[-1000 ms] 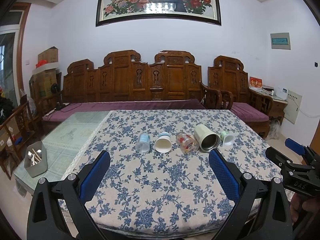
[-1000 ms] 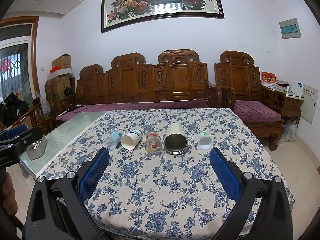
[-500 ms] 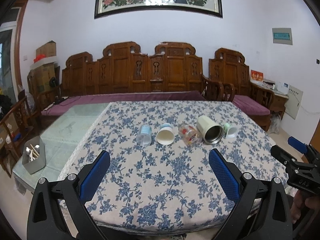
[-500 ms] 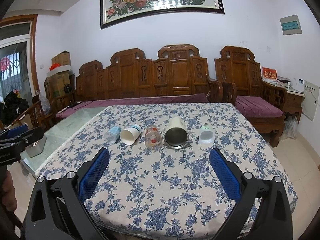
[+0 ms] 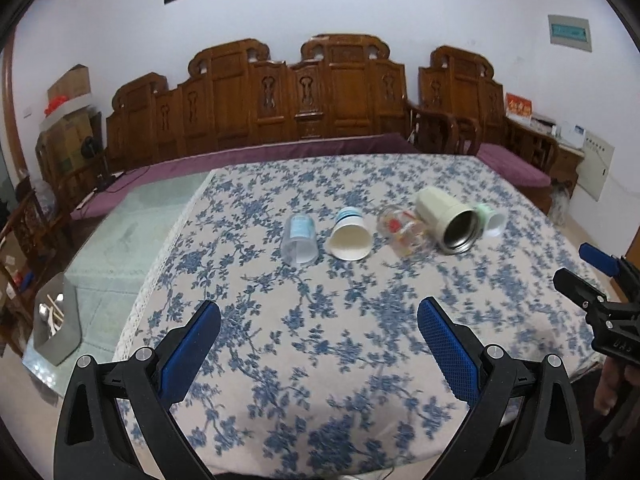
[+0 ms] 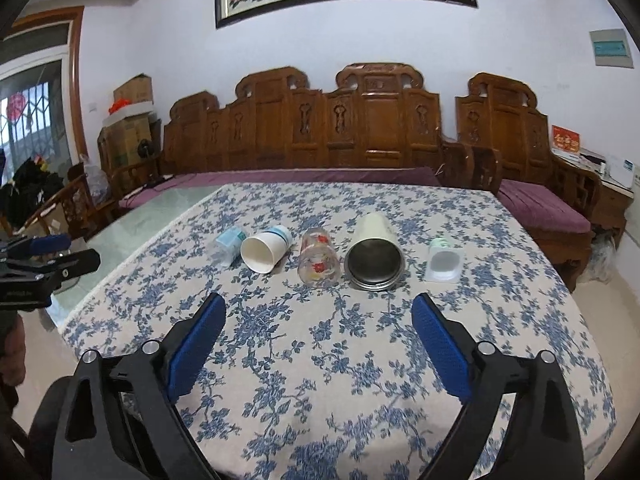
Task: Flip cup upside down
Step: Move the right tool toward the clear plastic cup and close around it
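Several cups lie on their sides in a row on the flowered tablecloth, mouths toward me: a clear plastic cup (image 5: 299, 236) (image 6: 228, 245), a white paper cup (image 5: 349, 234) (image 6: 264, 253), a glass with red print (image 5: 401, 230) (image 6: 318, 257), a cream steel-lined tumbler (image 5: 448, 220) (image 6: 375, 252) and a small white-green cup (image 5: 491, 220) (image 6: 443, 261). My left gripper (image 5: 319, 332) is open and empty, short of the row. My right gripper (image 6: 319, 328) is open and empty, also short of the row.
The table (image 5: 360, 320) has a bare glass strip (image 5: 132, 240) on its left. A grey holder with utensils (image 5: 54, 322) stands at the left corner. A carved wooden bench (image 6: 320, 136) runs behind the table. Each gripper shows at the edge of the other's view.
Both grippers have moved forward and lower toward the row of cups, which look larger now. The cups have not moved. Both stay open.
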`<state>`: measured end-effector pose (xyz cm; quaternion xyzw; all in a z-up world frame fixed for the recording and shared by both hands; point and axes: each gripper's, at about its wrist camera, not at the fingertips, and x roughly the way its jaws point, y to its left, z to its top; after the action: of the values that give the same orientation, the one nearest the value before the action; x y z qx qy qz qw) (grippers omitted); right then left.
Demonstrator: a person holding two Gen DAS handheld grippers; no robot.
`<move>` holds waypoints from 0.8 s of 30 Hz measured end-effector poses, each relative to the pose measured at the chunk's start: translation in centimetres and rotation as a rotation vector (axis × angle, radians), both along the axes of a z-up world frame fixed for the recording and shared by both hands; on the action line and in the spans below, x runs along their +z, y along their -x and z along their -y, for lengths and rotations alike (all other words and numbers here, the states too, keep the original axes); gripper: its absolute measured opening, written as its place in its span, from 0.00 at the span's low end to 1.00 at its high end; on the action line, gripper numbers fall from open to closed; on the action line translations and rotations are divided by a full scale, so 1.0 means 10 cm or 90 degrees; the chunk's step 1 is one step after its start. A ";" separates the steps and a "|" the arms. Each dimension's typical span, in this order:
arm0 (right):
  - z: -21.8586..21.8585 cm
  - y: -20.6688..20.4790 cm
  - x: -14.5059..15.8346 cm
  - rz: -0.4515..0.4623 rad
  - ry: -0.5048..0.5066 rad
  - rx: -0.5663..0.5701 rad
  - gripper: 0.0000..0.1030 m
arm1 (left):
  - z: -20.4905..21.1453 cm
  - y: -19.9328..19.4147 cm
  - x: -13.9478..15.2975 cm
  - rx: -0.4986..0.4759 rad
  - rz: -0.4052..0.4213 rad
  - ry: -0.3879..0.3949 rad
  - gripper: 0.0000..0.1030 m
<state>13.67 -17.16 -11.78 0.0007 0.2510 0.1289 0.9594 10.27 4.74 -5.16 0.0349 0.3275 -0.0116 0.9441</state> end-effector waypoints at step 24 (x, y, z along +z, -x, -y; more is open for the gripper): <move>-0.59 -1.12 -0.61 -0.116 0.020 0.088 0.75 | -0.34 -1.86 -0.76 -0.006 -0.145 0.025 0.71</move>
<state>24.82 -11.26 -17.83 -0.0197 0.3384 0.1899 0.9214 28.86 8.12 -12.74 0.0162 0.4321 -0.0264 0.9013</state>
